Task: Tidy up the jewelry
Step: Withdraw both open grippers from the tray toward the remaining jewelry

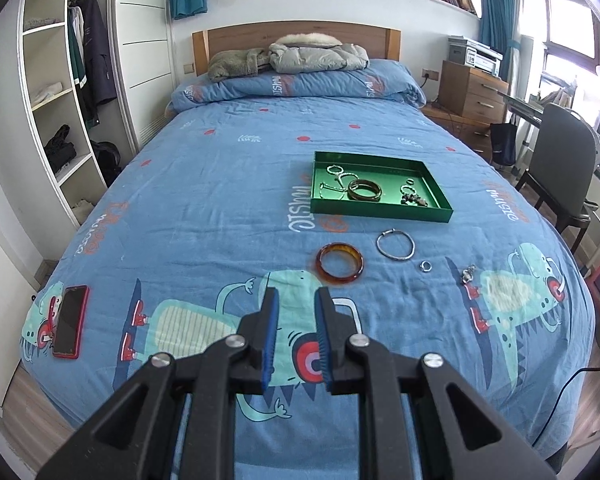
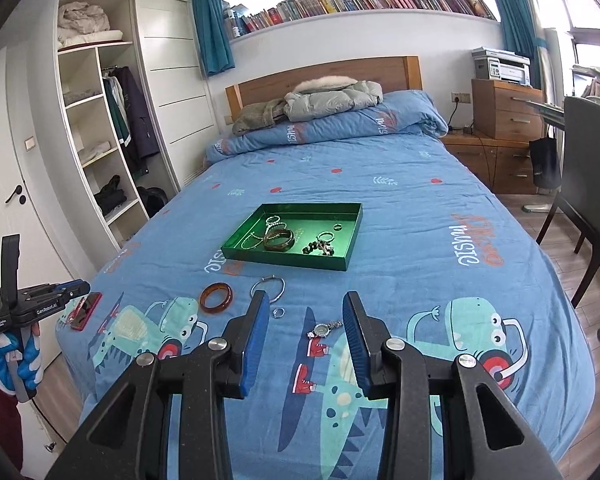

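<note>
- Bedroom, blue bed [image 1: 204, 184] carrying green tray [image 1: 380, 211] holding some jewelry.
- Amber bangle [image 1: 339, 262], silver bangle [image 1: 395, 244], ring [image 1: 425, 266], watch [image 2: 324, 329] lying loose in front of tray.
- Left hand-held gripper [image 1: 296, 300] hovering, released, gripping nothing.
- Right hand-held gripper [image 2: 305, 304] hovering, released, near watch.

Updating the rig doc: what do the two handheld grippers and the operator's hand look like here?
Both the left gripper and right gripper have black linkage arms, silver pivot bolts and ribbed blue pads. The left carries white lettering. The hand wears a blue-and-white glove and dark red sleeve.
</note>
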Demonstrator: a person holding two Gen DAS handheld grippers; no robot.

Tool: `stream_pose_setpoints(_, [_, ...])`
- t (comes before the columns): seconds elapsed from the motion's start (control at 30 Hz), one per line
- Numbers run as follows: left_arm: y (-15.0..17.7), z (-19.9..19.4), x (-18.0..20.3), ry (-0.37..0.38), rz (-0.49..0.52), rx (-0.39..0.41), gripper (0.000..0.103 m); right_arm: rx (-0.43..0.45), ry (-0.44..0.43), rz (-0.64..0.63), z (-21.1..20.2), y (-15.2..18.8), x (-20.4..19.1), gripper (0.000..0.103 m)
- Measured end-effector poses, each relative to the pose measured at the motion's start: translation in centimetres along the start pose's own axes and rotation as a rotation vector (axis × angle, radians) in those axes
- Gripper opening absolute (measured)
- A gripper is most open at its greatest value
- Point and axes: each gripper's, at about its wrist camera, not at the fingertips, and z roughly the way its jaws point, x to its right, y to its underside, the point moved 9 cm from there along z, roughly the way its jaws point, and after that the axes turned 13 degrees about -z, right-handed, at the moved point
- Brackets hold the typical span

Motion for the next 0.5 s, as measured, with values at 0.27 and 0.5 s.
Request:
stream_pose_setpoints(0.27, [2.1,2.4,-0.8,0.005,-0.028,-0.051,0.017,-0.041,-0.006,-0.009,1.9,1.7,-0.3,0.038])
stream_pose_setpoints(0.5, [4.2,5.5,0.2,0.033,-0.022,-0.098,0.017,-0.101,-0.057,0.028,6.4,4.0,-0.2,0.037])
